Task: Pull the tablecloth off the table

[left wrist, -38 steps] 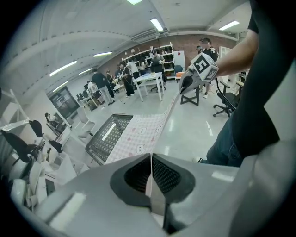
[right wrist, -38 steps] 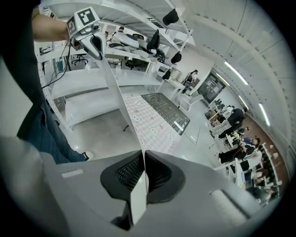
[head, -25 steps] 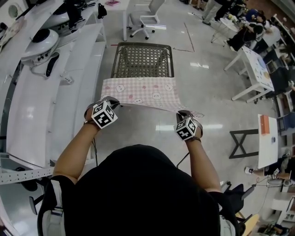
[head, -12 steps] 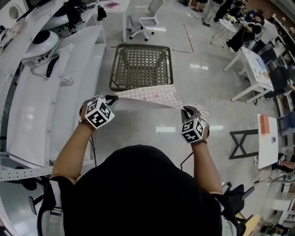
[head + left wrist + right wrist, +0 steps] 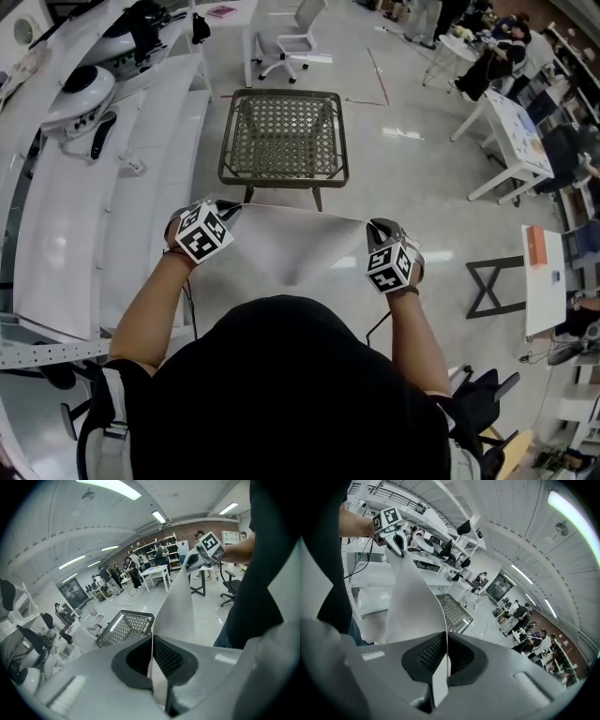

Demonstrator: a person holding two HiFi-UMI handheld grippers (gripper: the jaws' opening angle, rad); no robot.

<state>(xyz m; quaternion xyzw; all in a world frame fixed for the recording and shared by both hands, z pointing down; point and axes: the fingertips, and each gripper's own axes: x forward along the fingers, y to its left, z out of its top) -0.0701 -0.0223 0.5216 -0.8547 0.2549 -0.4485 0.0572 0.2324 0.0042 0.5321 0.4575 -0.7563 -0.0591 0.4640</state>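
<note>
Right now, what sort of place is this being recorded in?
Probably an open-plan robotics lab or workshop: white robot shells lie on benches at the left, people sit at white desks at the right, and a swivel chair stands beyond the mesh table.

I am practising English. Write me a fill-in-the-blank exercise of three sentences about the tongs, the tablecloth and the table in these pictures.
The left tongs and the right tongs are both ____ on the tablecloth.
The tablecloth is already fully ____ the table.
Its side that faces the head camera is plain ____.
Missing words: shut, off, white.
</note>
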